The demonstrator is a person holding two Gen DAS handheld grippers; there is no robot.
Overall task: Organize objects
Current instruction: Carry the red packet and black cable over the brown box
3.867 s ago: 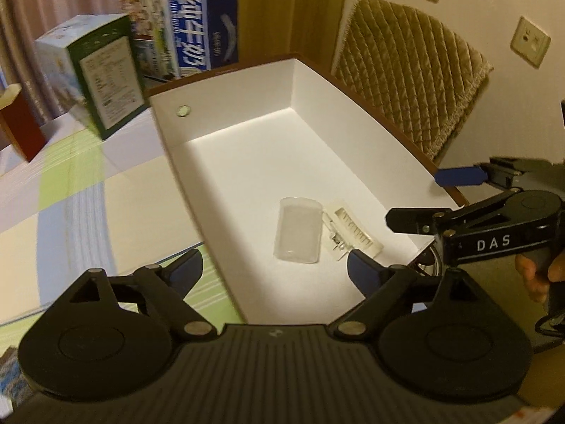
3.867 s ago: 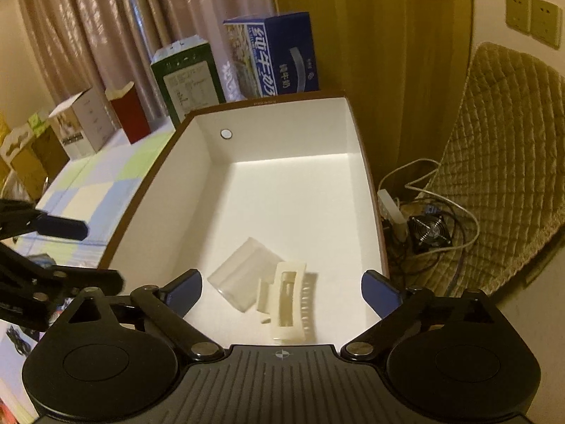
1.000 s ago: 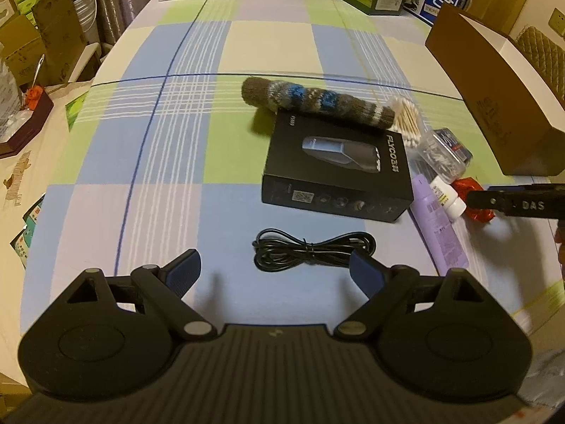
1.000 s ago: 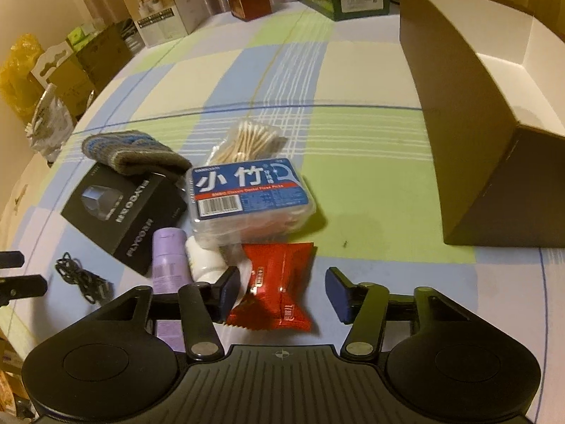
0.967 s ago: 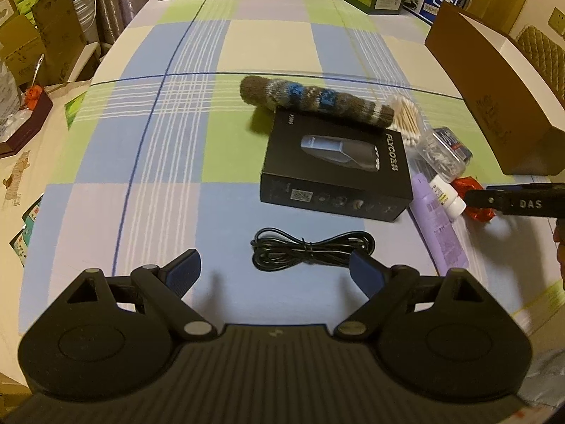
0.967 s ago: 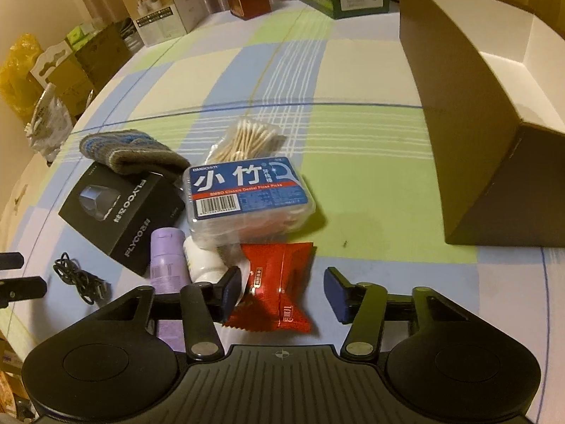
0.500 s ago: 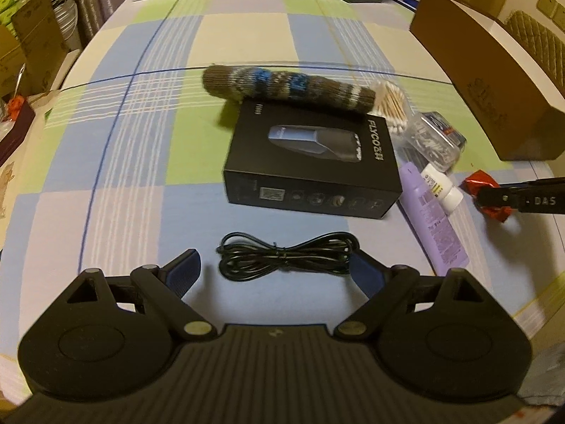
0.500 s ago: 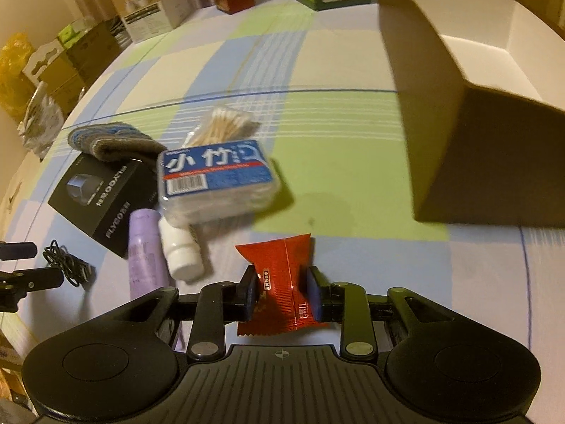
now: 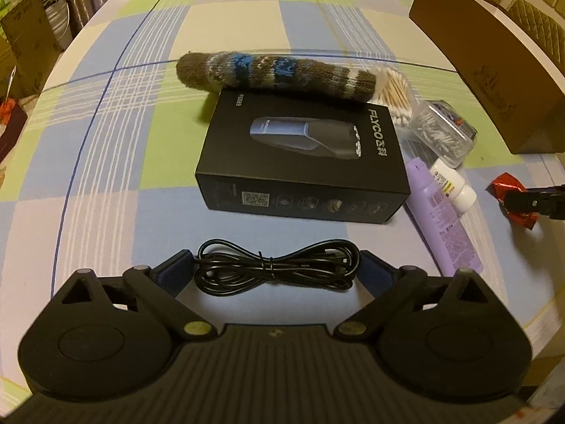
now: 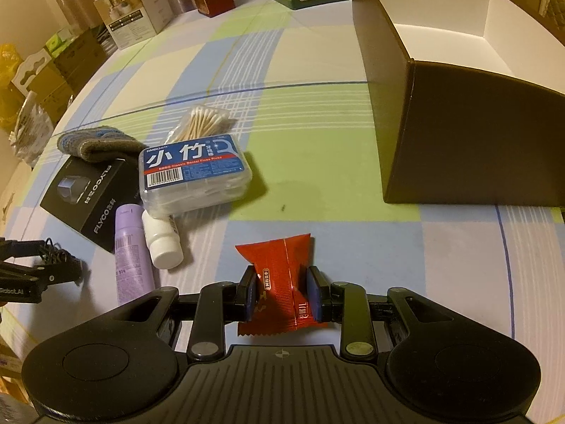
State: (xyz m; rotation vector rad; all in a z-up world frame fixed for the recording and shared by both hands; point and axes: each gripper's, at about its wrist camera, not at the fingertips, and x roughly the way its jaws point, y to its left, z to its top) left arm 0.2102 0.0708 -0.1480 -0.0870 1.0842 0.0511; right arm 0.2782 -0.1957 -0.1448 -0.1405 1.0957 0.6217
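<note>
On the checked blue-and-green tablecloth (image 9: 106, 148), one large open brown cardboard box with a white inside (image 10: 469, 134) stands well to the right of one black rectangular FLYCO shaver box (image 9: 303, 155). Behind the shaver box lies one striped knitted sock (image 9: 275, 74); to its right, one lilac tube (image 9: 441, 215). In front of it, one black bundled cable (image 9: 272, 268) lies between the wide-spread jaws of the left gripper (image 9: 275, 272). Right of the tube, the right gripper (image 10: 282, 296) pinches one red foil snack packet (image 10: 279, 282).
</note>
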